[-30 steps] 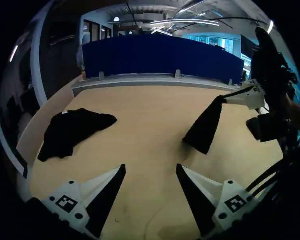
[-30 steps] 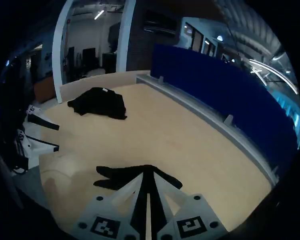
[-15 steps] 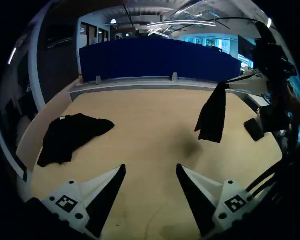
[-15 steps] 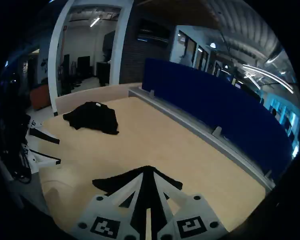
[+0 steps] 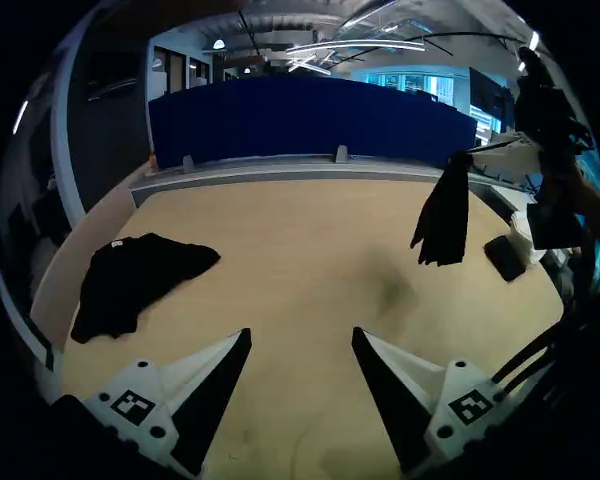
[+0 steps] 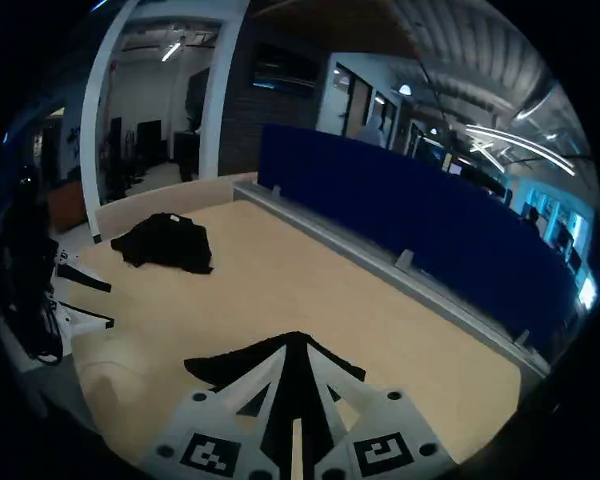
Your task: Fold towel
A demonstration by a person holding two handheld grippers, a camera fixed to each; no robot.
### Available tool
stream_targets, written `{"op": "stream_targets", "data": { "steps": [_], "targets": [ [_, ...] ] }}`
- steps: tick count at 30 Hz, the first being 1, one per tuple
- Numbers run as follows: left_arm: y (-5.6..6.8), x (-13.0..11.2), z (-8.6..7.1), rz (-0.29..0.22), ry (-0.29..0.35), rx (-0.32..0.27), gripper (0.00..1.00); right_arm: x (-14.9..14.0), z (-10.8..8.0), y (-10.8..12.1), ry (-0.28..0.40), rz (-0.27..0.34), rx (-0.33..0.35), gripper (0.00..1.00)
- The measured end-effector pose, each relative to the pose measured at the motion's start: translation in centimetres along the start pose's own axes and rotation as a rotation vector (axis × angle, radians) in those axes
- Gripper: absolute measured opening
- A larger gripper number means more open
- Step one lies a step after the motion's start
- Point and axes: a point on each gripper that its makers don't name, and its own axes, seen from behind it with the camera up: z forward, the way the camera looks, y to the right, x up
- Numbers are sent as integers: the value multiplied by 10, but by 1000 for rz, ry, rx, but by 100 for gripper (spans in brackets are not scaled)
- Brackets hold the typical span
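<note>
Two black cloths in left gripper view: limp black towel [image 5: 442, 220] hangs from right gripper [image 5: 470, 158], clear of light wooden table [image 5: 300, 232]; crumpled black heap [image 5: 132, 280] lies far left. Left gripper [image 5: 300, 376] fingers spread, empty. Right gripper view: fingers clamped on towel. Risk: one-point pinch, so the cloth may slip or bunch on lay-down.

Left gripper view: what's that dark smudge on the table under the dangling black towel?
Left gripper view: likely a soft shadow cast on the table by the towel the right gripper holds up. Right gripper view: the blue divider looks bent by the fisheye lens.
</note>
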Motion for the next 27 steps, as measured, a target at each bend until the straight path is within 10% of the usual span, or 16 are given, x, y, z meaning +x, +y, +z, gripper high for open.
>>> {"op": "stream_targets", "data": {
  "steps": [27],
  "targets": [
    [31, 5, 21, 28, -31, -15, 93, -76, -87, 170, -47, 122, -172, 2]
  ]
}}
